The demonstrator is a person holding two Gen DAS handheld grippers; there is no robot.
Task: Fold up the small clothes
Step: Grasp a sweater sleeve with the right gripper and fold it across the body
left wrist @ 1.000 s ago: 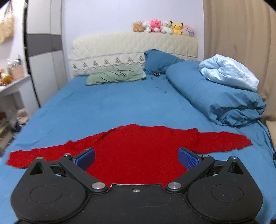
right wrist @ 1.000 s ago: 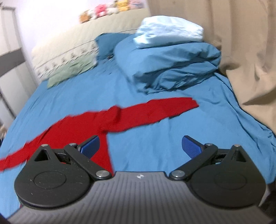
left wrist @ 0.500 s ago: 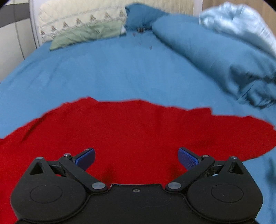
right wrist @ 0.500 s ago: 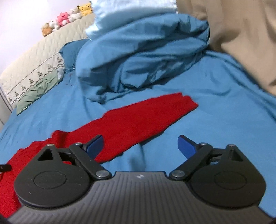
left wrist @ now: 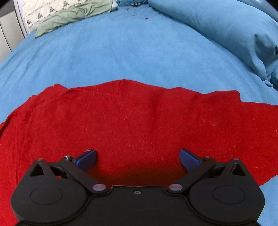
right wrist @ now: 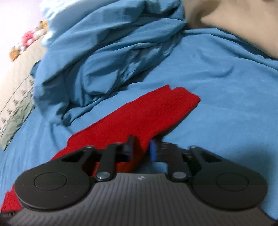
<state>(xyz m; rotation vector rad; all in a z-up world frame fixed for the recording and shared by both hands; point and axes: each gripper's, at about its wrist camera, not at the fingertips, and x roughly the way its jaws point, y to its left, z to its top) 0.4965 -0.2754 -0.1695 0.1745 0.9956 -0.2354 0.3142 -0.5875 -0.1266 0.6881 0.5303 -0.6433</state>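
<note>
A red long-sleeved top [left wrist: 132,121] lies spread flat on the blue bed sheet [left wrist: 121,52]. My left gripper [left wrist: 138,159] is open and low over the body of the top, near its front hem, with blue pads wide apart. In the right wrist view the top's right sleeve [right wrist: 152,111] runs diagonally up to its cuff. My right gripper [right wrist: 141,150] is shut on the near edge of that sleeve, partway along it.
A folded blue duvet [right wrist: 107,52] is piled just beyond the sleeve and shows at the right in the left wrist view [left wrist: 225,29]. A green pillow [left wrist: 74,15] lies at the headboard. A beige curtain [right wrist: 234,22] hangs at the right.
Both grippers have dropped down and forward toward the top. My right gripper has gone from wide open to shut on the sleeve. My left gripper stays open.
</note>
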